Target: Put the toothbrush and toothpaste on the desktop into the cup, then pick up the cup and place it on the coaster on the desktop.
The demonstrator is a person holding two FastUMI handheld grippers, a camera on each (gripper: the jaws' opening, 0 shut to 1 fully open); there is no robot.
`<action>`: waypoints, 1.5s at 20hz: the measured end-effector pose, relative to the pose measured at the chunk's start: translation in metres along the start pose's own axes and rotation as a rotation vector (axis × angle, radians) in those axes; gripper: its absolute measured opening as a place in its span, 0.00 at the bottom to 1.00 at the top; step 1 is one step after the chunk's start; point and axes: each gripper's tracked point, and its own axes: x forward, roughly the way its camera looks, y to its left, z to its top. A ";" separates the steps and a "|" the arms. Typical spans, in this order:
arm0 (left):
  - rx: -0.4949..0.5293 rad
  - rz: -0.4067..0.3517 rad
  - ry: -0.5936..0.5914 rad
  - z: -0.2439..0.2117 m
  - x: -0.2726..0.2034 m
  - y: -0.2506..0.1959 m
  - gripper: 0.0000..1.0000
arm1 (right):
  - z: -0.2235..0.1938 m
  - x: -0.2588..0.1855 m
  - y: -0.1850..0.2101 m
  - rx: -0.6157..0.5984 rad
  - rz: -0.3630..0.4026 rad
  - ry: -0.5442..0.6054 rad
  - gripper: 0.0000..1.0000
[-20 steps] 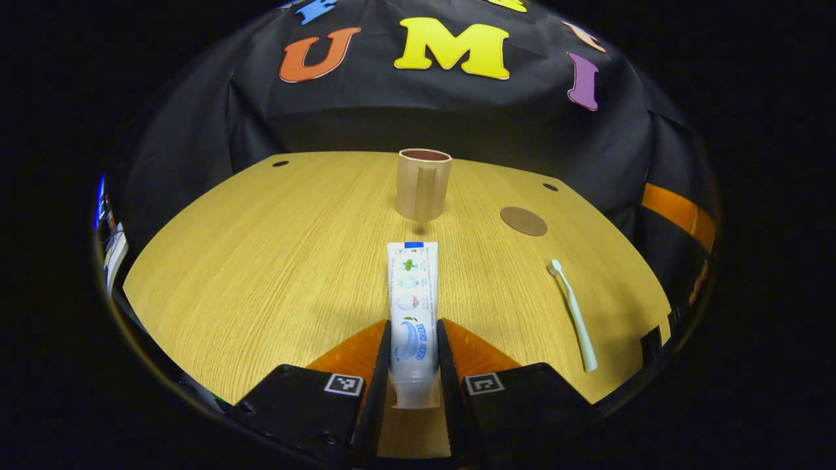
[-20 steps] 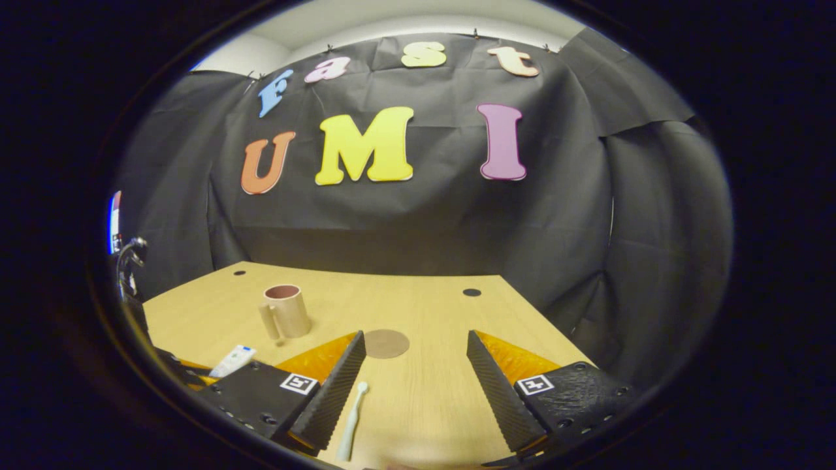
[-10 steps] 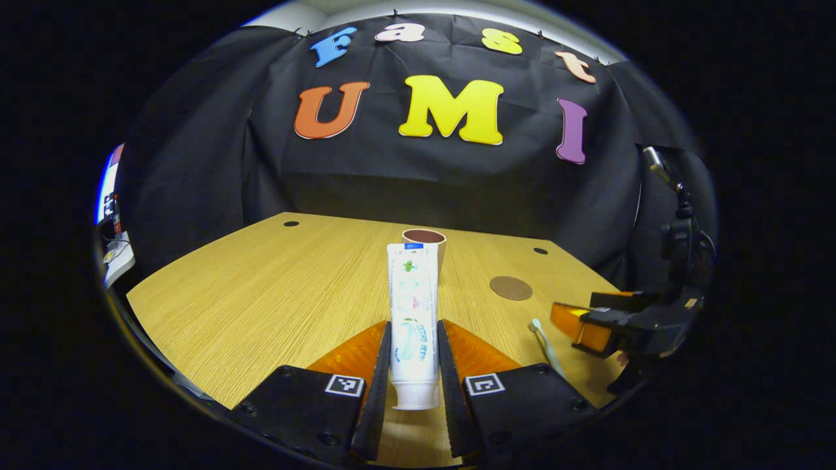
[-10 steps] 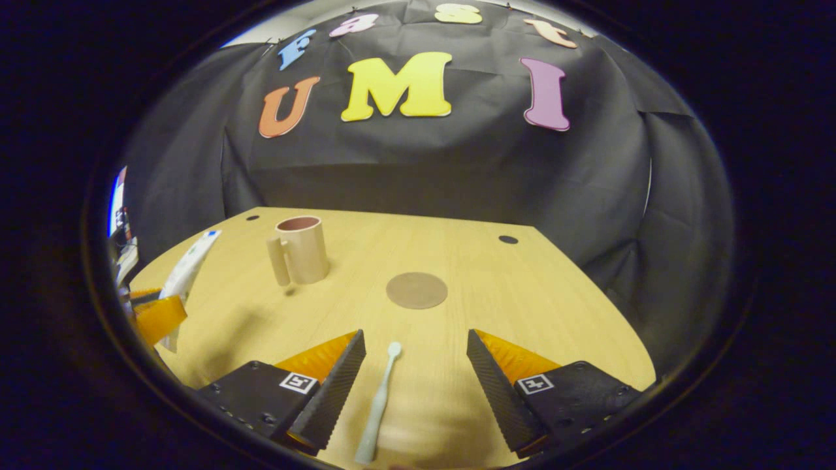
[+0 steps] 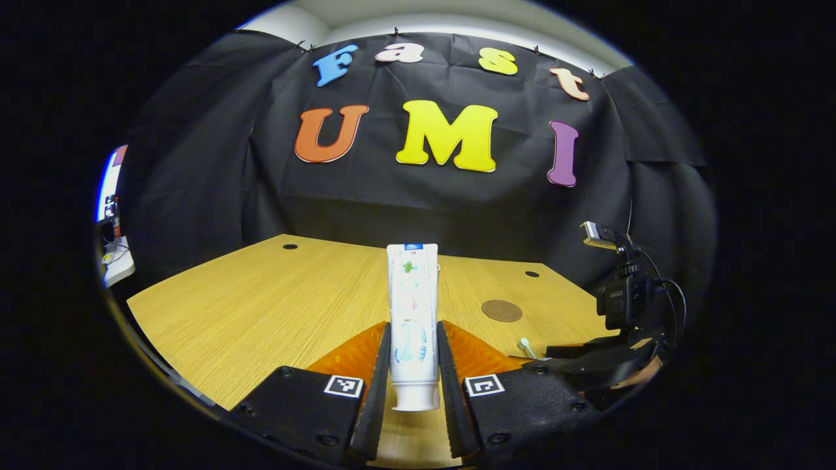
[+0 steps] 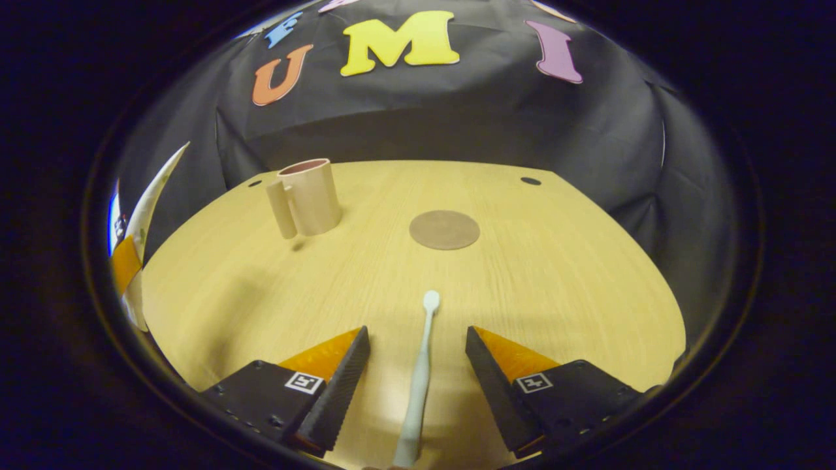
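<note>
Left gripper (image 5: 413, 385) clamps the toothpaste (image 5: 413, 313) upright; right gripper (image 6: 417, 378), fingers apart, straddles the toothbrush (image 6: 420, 372) on the desktop (image 6: 555, 274).

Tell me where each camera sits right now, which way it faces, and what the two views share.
Left gripper view: rides the left gripper, raised, facing the booth wall; its fingers clamp the toothpaste.
Right gripper view: rides the right gripper, low over the desktop, fingers open astride the toothbrush, cup beyond.
Shared: coaster, toothbrush, toothpaste, desktop.
</note>
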 end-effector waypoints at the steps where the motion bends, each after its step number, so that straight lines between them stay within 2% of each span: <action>1: 0.003 -0.002 0.002 0.000 0.000 -0.001 0.42 | 0.000 0.001 -0.004 0.008 -0.008 0.004 0.88; 3: 0.008 0.004 0.007 -0.004 0.000 -0.001 0.42 | 0.000 0.002 -0.006 0.018 -0.010 0.007 0.86; 5: 0.014 0.003 0.011 -0.006 0.001 -0.002 0.43 | 0.000 0.007 -0.006 0.016 0.002 0.004 0.76; 6: 0.014 0.004 0.013 -0.007 0.001 -0.003 0.43 | 0.000 0.005 -0.004 0.017 0.013 0.007 0.77; 7: 0.014 0.001 0.016 -0.008 0.002 -0.003 0.43 | 0.001 0.006 -0.004 0.010 0.021 0.003 0.53; 8: 0.012 -0.001 0.018 -0.009 0.002 -0.004 0.43 | 0.001 0.006 -0.004 -0.006 0.024 0.002 0.48; 9: 0.013 0.000 0.018 -0.009 0.002 -0.004 0.43 | 0.003 0.009 0.007 -0.010 0.081 -0.016 0.49; 11: 0.020 0.002 0.023 -0.011 0.002 -0.003 0.43 | 0.004 0.011 0.011 -0.008 0.105 -0.024 0.01; 15: 0.007 -0.008 0.033 -0.016 0.003 -0.006 0.43 | 0.007 0.008 0.007 -0.020 0.116 -0.038 0.01; 19: 0.008 0.012 0.024 -0.014 0.003 -0.001 0.43 | 0.035 -0.013 0.002 0.021 0.124 -0.149 0.01; 27: -0.008 0.015 -0.031 0.002 0.000 -0.002 0.43 | 0.108 -0.128 -0.008 0.052 0.146 -0.478 0.01; 28: -0.009 0.010 -0.045 0.007 -0.002 -0.003 0.48 | 0.113 -0.142 -0.010 0.049 0.144 -0.509 0.01; 29: -0.010 0.005 -0.059 0.013 -0.005 -0.004 0.43 | 0.117 -0.154 -0.012 0.041 0.141 -0.537 0.01; 30: -0.008 -0.001 -0.072 0.016 -0.008 -0.005 0.43 | 0.121 -0.166 -0.014 0.036 0.142 -0.561 0.01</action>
